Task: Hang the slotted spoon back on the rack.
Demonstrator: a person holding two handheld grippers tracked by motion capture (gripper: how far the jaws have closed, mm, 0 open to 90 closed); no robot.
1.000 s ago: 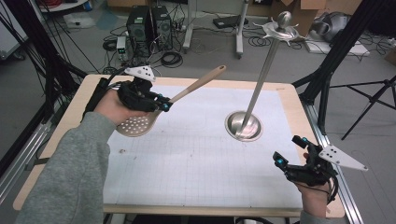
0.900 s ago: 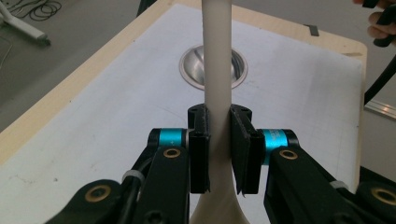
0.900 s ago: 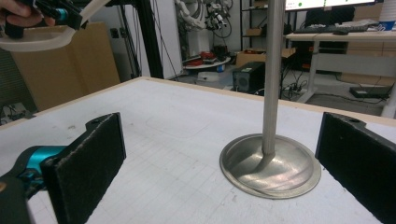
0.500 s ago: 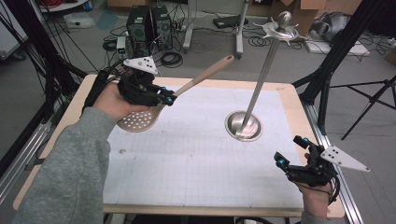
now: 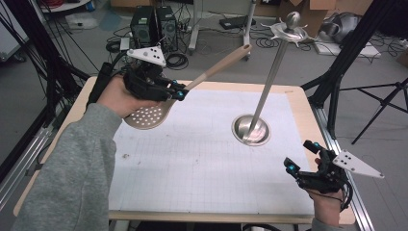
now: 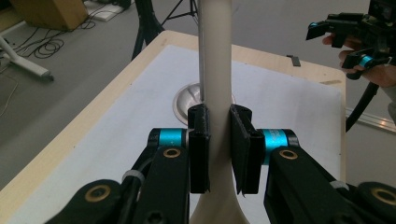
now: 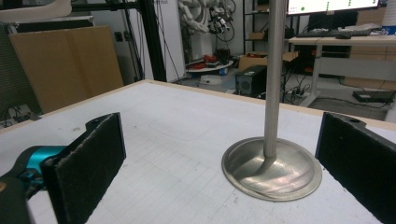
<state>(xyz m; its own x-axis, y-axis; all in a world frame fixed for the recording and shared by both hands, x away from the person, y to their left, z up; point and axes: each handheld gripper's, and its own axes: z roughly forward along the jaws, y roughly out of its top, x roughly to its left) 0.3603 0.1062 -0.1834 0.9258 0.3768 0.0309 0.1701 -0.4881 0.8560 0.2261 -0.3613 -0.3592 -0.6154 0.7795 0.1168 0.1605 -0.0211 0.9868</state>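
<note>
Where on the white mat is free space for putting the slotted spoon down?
Bare mat lies between the left tool holding the slotted spoon and the right tool, in front of the metal stand. It is crowded around the stand's base.

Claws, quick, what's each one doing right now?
Left claw: closed on the slotted spoon handle.
Right claw: open, holding nothing.

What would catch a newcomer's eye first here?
The left claw holds a slotted spoon by its handle, lifted off the table's left rear. A tall metal stand rises from its round base right of centre, and the right claw waits open at the near right edge.
</note>
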